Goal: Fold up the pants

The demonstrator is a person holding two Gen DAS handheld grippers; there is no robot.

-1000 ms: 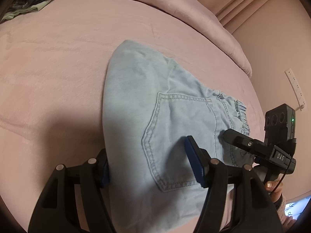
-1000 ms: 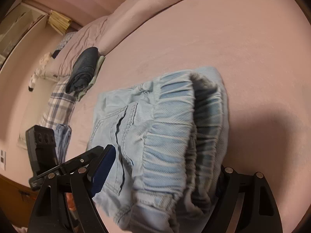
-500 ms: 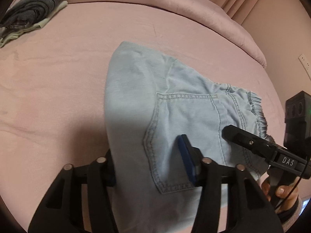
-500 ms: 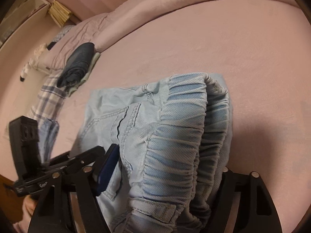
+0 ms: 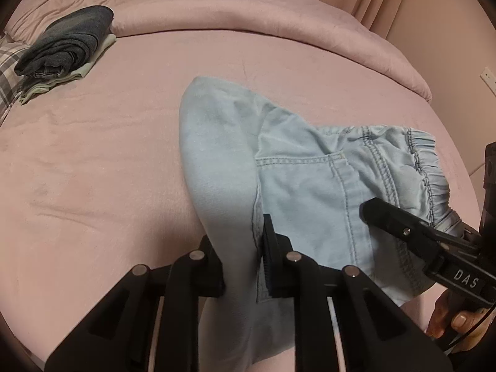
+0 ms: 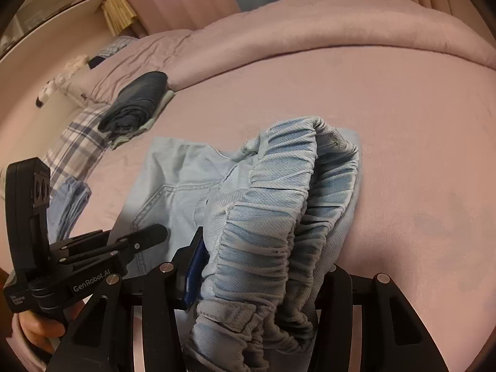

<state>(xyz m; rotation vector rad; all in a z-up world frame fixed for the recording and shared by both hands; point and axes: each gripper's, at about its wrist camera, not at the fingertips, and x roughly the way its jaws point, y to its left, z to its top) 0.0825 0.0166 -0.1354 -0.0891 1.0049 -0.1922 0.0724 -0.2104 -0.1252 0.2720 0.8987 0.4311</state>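
Light blue denim pants (image 5: 310, 179), folded short, lie on the pink bed (image 5: 108, 155), back pocket up. My left gripper (image 5: 240, 263) is closing, its pads pinching the raised folded side edge of the pants. In the right wrist view the gathered elastic waistband (image 6: 272, 217) bulges up between the fingers of my right gripper (image 6: 263, 272). That gripper's jaws are closing too, with the blue pad (image 6: 195, 263) pressed against the waistband and the other pad hidden by cloth. Each gripper shows in the other's view: the right gripper (image 5: 403, 229) and the left gripper (image 6: 93, 254), each held by a hand.
A stack of dark folded garments (image 5: 65, 43) lies at the far left of the bed, by a plaid pillow (image 6: 77, 142). A rolled pink duvet (image 5: 248, 9) runs along the far side. Another light blue cloth (image 6: 68, 204) lies near the left edge.
Both pairs of jaws have narrowed onto the pants. Both grippers have risen and tilted up, lifting the near edge and the waistband off the bed.
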